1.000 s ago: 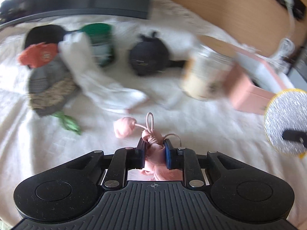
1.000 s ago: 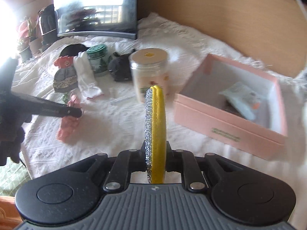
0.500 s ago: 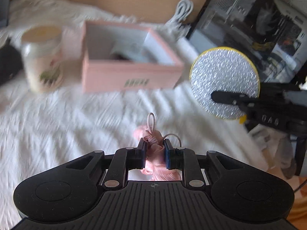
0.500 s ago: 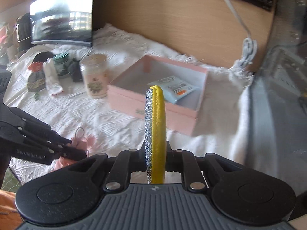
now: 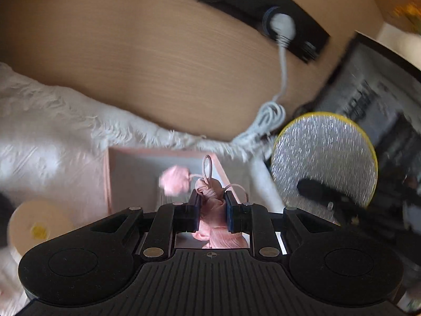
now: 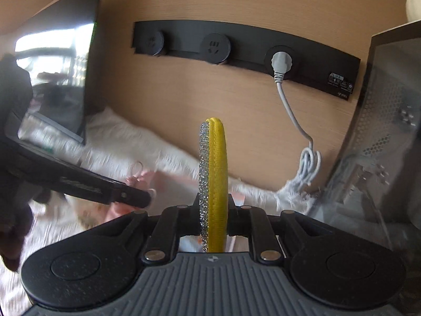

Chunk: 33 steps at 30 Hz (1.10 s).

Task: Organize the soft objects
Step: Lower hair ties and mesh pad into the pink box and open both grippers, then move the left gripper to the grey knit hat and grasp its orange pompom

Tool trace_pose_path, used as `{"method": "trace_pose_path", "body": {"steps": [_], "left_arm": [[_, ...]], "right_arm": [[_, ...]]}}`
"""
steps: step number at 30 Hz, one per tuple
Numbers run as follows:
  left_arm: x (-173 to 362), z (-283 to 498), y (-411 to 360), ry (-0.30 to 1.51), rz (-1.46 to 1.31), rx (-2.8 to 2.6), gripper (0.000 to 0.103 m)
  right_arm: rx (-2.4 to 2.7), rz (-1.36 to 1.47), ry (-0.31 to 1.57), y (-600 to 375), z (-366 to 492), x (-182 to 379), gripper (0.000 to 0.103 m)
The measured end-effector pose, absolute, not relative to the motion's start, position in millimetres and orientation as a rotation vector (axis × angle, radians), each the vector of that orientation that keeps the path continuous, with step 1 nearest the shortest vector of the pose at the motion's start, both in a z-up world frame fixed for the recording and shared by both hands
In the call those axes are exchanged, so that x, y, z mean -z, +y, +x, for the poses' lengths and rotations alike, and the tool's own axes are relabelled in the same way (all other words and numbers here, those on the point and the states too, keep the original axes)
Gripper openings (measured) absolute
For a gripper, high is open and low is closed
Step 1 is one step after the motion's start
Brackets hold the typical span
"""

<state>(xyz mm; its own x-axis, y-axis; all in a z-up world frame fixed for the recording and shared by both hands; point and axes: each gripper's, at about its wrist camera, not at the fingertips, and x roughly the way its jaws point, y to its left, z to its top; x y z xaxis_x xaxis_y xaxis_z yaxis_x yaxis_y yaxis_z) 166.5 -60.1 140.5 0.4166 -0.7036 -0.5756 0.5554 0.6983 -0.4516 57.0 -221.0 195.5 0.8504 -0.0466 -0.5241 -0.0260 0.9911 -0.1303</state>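
Note:
My left gripper (image 5: 210,200) is shut on a pink fabric scrunchie with a pompom and thin loops (image 5: 208,192), held above the open pink box (image 5: 108,181). My right gripper (image 6: 213,200) is shut on a round yellow pad with a silver glitter face (image 6: 214,173), held upright on edge. That pad also shows in the left wrist view (image 5: 323,158), to the right of the box. The left gripper (image 6: 142,197) with the pink scrunchie (image 6: 139,176) appears in the right wrist view at left.
A white fringed cloth (image 5: 52,121) covers the surface below a wooden wall (image 5: 158,60). A black socket strip (image 6: 236,50) holds a white plug and coiled cable (image 6: 307,163). A cream jar (image 5: 36,226) stands left of the box. A grey metal case (image 6: 381,131) is at right.
Both grippers have risen and tilted up towards the wall. The left gripper with the scrunchie has moved over the pink box. The right gripper's pad has come closer to the box's right side.

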Motion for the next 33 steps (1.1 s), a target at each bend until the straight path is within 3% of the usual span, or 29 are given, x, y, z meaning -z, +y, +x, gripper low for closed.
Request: {"method": "trace_pose_path", "body": {"steps": [3, 5, 7, 11, 15, 21, 23, 26, 33], "left_arm": [[-121.6, 197.1, -69.8, 0.894, -0.264, 0.823, 0.025], [-100.8, 220.5, -78.7, 0.985, -0.275, 0.816, 0.033], [-84.0, 234.5, -91.4, 1.036, -0.157, 0.757, 0.035], [-77.2, 241.7, -110.3, 0.966, 0.082, 0.729, 0.035], [-88.0, 258.4, -89.8, 0.967, -0.152, 0.792, 0.035], [-108.8, 255.3, -72.5, 0.899, -0.168, 0.785, 0.035], [-115.8, 253.7, -67.4, 0.882, -0.181, 0.788, 0.035], [-123.5, 245.7, -60.8, 0.869, -0.175, 0.794, 0.035], [-127.8, 203.2, -23.6, 0.813, -0.166, 0.783, 0.035]], "right_arm": [[0.035, -0.110, 0.575, -223.5, 81.3, -183.8, 0.014], [0.049, -0.101, 0.608, -223.8, 94.2, -170.6, 0.014], [0.057, -0.095, 0.646, -223.4, 103.6, -155.2, 0.014], [0.105, -0.085, 0.724, -225.1, 123.7, -124.4, 0.014], [0.146, -0.106, 0.778, -223.3, 140.3, -100.1, 0.014], [0.233, -0.305, 0.842, -200.4, 169.2, -64.4, 0.014], [0.199, -0.292, 0.845, -195.3, 168.7, -63.5, 0.019], [0.089, -0.220, 0.805, -190.2, 151.6, -74.6, 0.061], [-0.058, -0.050, 0.713, -186.7, 115.1, -96.4, 0.063]]}}
